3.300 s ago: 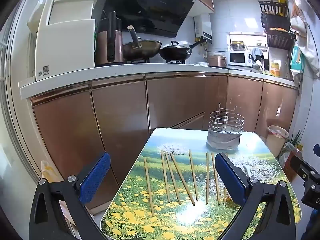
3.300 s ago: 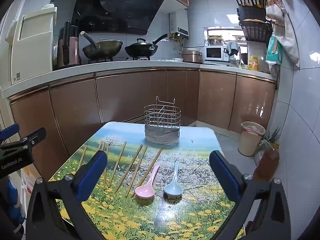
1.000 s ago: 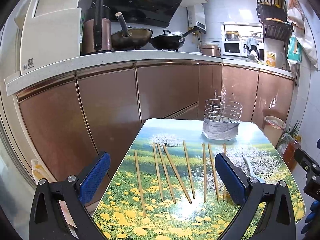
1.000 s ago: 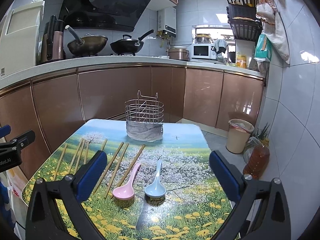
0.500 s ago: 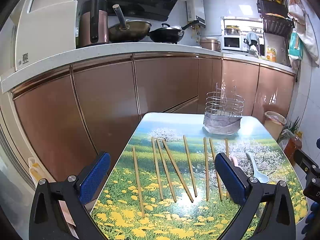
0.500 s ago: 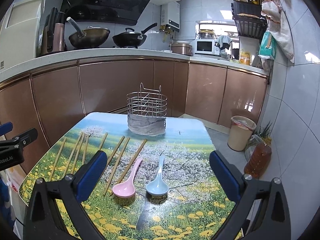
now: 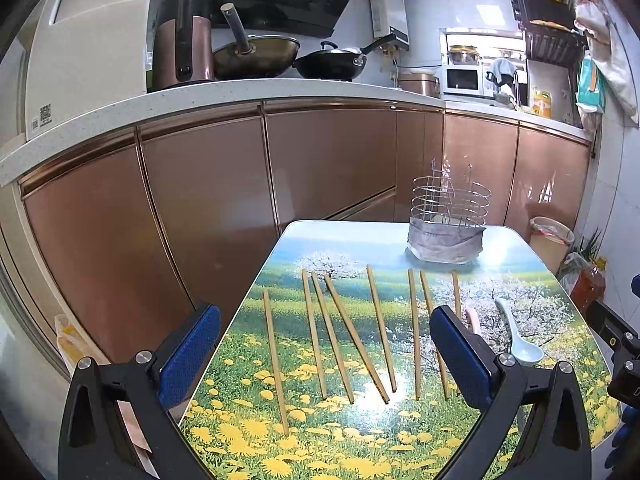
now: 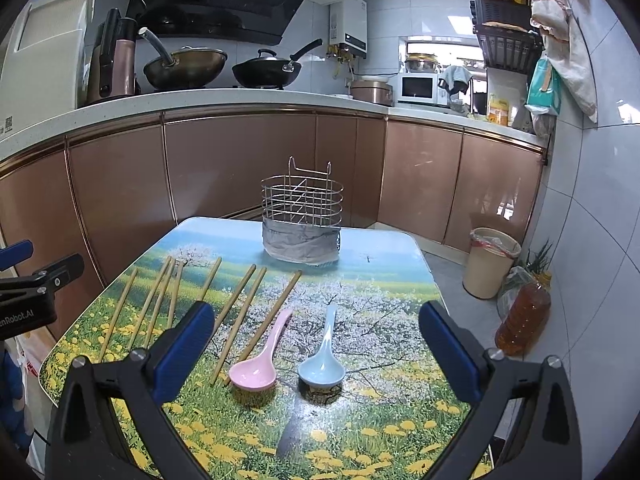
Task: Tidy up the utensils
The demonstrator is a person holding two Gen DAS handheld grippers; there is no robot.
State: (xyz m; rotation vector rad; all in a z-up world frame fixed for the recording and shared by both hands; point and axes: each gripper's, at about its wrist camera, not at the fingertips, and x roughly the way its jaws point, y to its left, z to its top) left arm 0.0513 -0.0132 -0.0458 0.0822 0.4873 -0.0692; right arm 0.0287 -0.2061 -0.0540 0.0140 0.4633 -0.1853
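Left gripper (image 7: 324, 344) hovering over the counter (image 7: 520, 248), fingers (image 7: 190, 350) spread wide, empty; chopsticks (image 7: 348, 332) lying in a loose row between and beyond them, untouched. Right gripper (image 8: 316, 348) likewise spread and empty, with pink spoon (image 8: 260, 360) and blue spoon (image 8: 323, 364) side by side between its fingers (image 8: 448, 352), below them. Wire holder (image 8: 302, 216) standing near the far edge.

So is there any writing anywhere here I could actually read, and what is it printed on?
"enRobot.AI": white letters on the black body of the left gripper, cut off at the picture's edge.
QR-code sticker on the white appliance: its print is too small to read.
Water heater, yellow bottle, teal packet: labels too blurred to read.
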